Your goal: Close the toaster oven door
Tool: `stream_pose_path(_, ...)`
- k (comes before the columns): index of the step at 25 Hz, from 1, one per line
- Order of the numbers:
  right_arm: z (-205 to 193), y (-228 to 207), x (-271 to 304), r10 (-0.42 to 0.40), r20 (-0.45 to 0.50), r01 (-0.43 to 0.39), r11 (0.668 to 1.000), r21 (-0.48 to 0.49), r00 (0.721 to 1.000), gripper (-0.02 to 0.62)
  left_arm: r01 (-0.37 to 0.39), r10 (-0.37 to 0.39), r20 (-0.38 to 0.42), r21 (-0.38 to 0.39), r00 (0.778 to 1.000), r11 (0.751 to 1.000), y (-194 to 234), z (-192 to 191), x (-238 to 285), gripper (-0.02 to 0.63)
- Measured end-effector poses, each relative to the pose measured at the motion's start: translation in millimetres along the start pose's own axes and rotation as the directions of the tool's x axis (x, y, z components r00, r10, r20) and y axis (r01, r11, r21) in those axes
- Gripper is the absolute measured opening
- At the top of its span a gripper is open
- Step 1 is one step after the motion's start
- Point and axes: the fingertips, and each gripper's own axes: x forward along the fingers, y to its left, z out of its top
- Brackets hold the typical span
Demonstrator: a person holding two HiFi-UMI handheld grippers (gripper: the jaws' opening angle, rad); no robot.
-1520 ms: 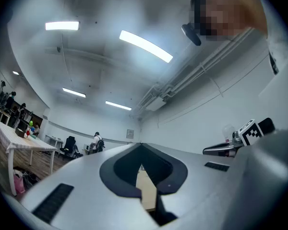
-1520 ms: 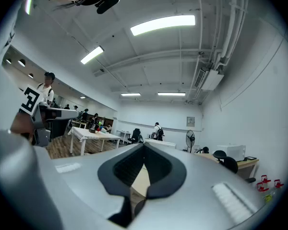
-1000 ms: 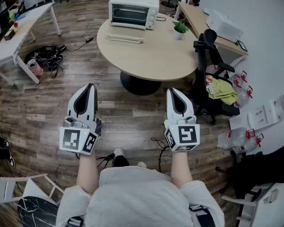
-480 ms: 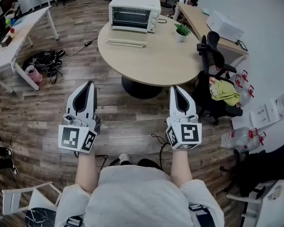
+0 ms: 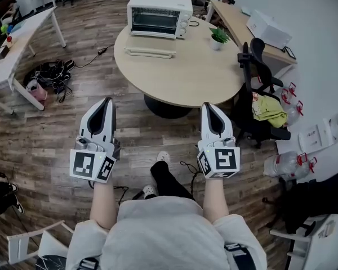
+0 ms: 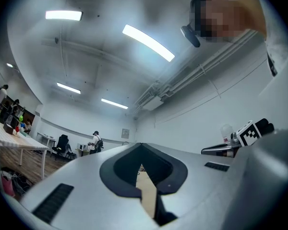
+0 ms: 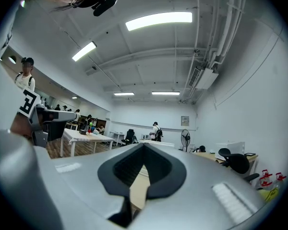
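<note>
The white toaster oven (image 5: 159, 14) stands at the far side of the round wooden table (image 5: 191, 75). Its door (image 5: 150, 52) lies folded down flat on the tabletop in front of it. Both grippers are held out over the wood floor, well short of the table. My left gripper (image 5: 106, 103) is shut and holds nothing, and so is my right gripper (image 5: 208, 107). In the left gripper view the left gripper (image 6: 141, 166) points up toward the ceiling with its jaws together. The right gripper view shows the right gripper (image 7: 144, 164) the same way.
A small potted plant (image 5: 217, 37) sits on the table right of the oven. A black office chair (image 5: 253, 66) stands at the table's right. A white desk (image 5: 17, 44) and bags (image 5: 48, 75) are at the left. Water bottles (image 5: 284, 162) stand by the right wall.
The table and oven have drawn a little nearer in the head view. A leg has stepped forward between the grippers. Both grippers stay shut, side by side.
</note>
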Motion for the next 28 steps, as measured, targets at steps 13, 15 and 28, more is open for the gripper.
stream_pose_path(13,-9.9,-53.7,129.3,0.041,0.028,-0.042,0.999,0.007,0.999,0.012,-0.049,0.049,0.029,0.019,0.998,0.999,48.3,-14.4,113.9,0.006)
stream_pose_path(15,-8.9,-63.2,149.7,0.051,0.034,-0.051,0.999,0.007,0.998,0.012,-0.057,0.056,0.033,0.024,0.998,0.998,53.6,-15.2,132.6,0.006)
stream_pose_path(28,-20.7,-113.3,248.7,0.110,0.053,-0.111,0.994,0.019,0.993,0.012,-0.108,0.105,0.058,0.042,0.993,0.993,75.3,-31.2,227.4,0.006)
